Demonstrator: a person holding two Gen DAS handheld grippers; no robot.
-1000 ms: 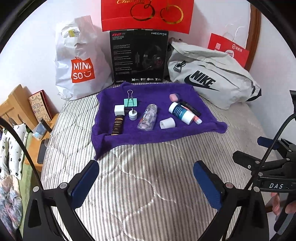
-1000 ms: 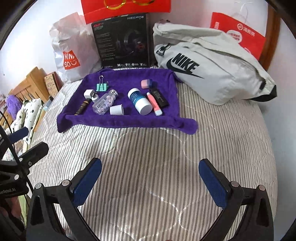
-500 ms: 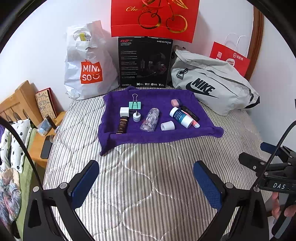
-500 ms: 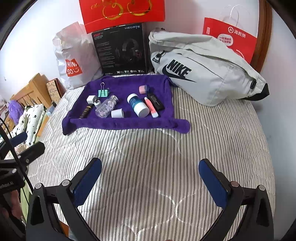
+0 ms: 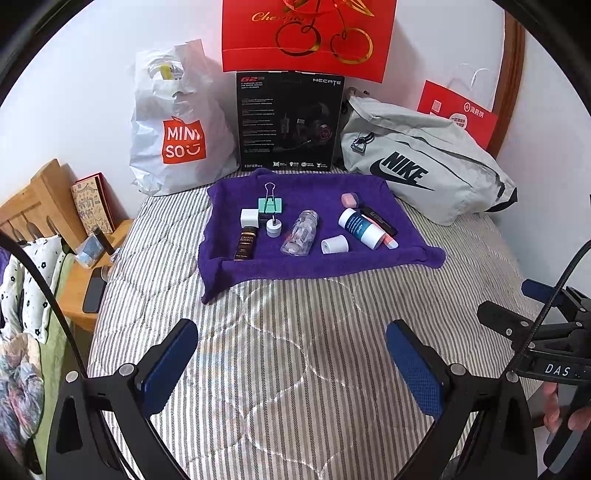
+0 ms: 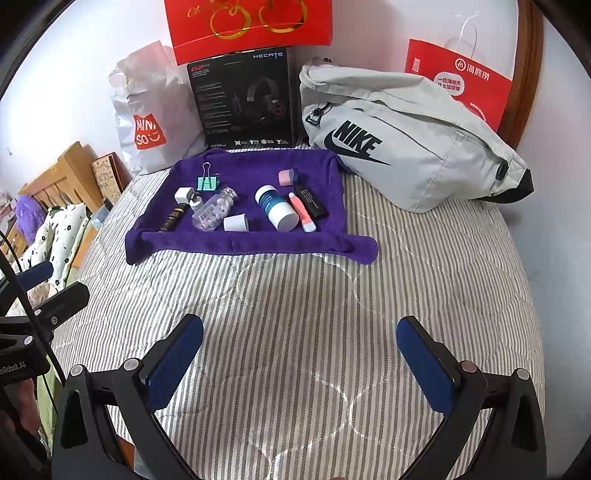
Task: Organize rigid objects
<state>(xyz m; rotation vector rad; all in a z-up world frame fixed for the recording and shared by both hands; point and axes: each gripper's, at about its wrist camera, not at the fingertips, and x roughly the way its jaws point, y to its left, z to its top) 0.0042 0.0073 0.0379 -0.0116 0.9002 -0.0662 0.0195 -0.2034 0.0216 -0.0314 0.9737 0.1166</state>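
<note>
A fuzzy purple towel [image 5: 314, 258] with rolled-up edges lies on the far half of the bed, and the small hard things rest on it: a clear cylindrical pill bottle [image 5: 301, 236] on its side, full of pale tablets; just left of it a small round white jar [image 5: 274, 227], a white cube-shaped plug [image 5: 249, 218], a mint-green binder clip [image 5: 270, 204] with wire handles upright, and a dark slim tube [image 5: 246, 243] with gold lettering; to the right a short white cap [image 5: 335, 244], a blue-and-white cylindrical bottle [image 5: 360, 229] lying flat, a pink-and-white stick [image 6: 302, 213] touching it, a flat black bar [image 6: 311, 201] and a pink-topped eraser-like piece [image 5: 349, 199]; the bed [image 5: 295, 350] wears a quilted cover with fine grey and white stripes; against the wall stand a crinkled white plastic bag [image 5: 173, 125], a glossy black headset box [image 5: 290, 122], a soft grey fabric waist bag [image 5: 424, 166] and red paper bags [image 5: 308, 35]; the left gripper [image 5: 291, 365] and right gripper [image 6: 299, 363] hover over bare cover, well short of the towel, each with blue-padded fingers spread wide and holding nothing.
</note>
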